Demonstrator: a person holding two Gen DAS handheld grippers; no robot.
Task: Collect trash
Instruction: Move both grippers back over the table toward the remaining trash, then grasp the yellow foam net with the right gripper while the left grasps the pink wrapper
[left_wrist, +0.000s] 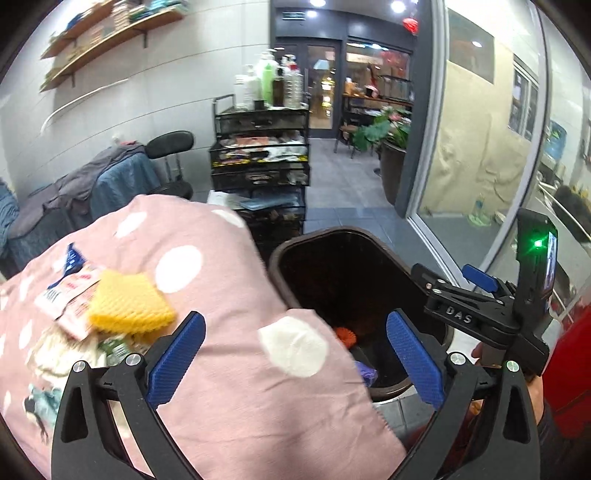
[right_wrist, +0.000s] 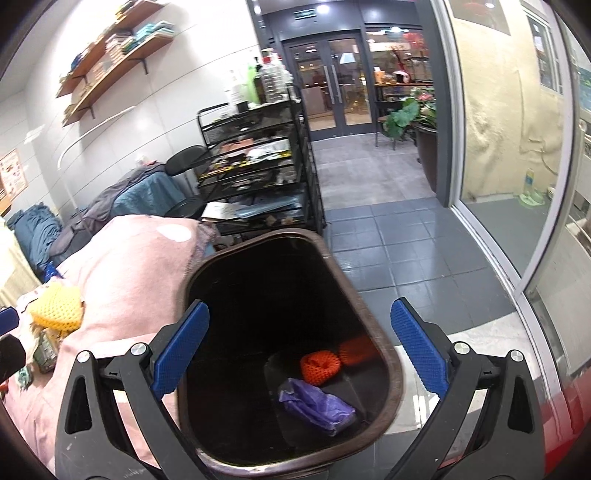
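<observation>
Grey tile floor (right_wrist: 388, 236), white wall w/ 2 wood shelves (left_wrist: 107, 40), black wire cart (left_wrist: 260, 155) straight ahead, glass doors beyond. Pink polka-dot cloth (left_wrist: 229, 280) covers the surface under the left gripper (left_wrist: 295, 350), which points down over the cloth edge, jaws wide apart, nothing between. Right gripper (right_wrist: 299, 350) angled down over the brown trash bin (right_wrist: 384, 354), jaws apart, empty. In bin: 2 orange net pieces (right_wrist: 319, 365), 1 purple bag (right_wrist: 316, 406). Left of the left gripper: 1 yellow foam net (left_wrist: 129, 306), a few wrappers (left_wrist: 70, 291).
</observation>
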